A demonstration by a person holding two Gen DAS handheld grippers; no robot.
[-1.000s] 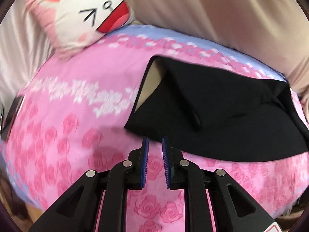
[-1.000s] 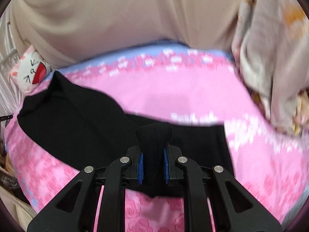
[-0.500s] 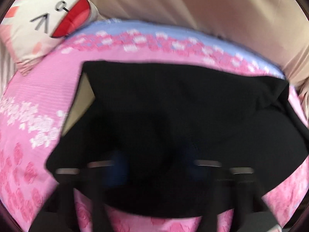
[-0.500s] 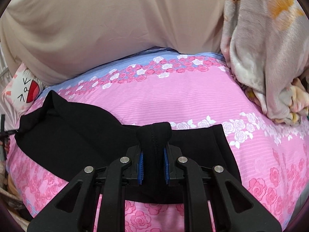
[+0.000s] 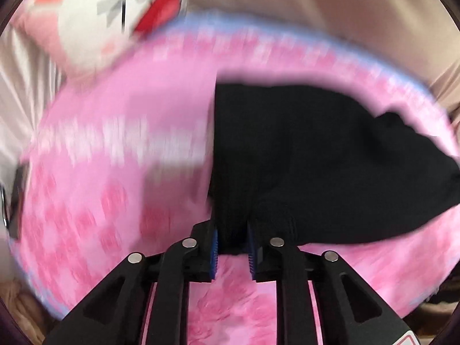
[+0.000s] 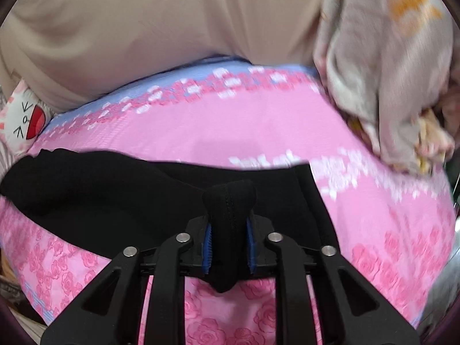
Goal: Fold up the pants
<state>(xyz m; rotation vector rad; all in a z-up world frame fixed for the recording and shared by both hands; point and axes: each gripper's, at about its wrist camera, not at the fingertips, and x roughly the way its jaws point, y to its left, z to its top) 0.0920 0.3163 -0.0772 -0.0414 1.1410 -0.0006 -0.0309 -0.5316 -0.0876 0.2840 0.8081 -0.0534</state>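
Currently, the black pants [image 6: 115, 195] lie spread across a bed covered by a pink rose-print sheet [image 6: 373, 230] with a blue floral band along its far edge. The right gripper [image 6: 229, 243] has a bunched fold of the pants standing up between its blue ribbed pads [image 6: 208, 247]; the jaws are opening, and the fold fills the gap from pad to pad. In the left wrist view, which is blurred, the left gripper [image 5: 232, 251] has its jaws drawn narrow onto the near corner of the pants [image 5: 316, 158], a strip of black cloth pinched between the pads.

The pants fabric is matte, soft and dark, with a stitched seam visible on the raised fold. Both grippers are black plastic linkages with silver pins. A white and pink cartoon-face pillow [image 5: 95, 20] rests at the far left of the bed. Beige draped cloth [image 6: 143, 28] hangs behind, and a crumpled pale printed blanket [image 6: 388, 72] sits at the right.
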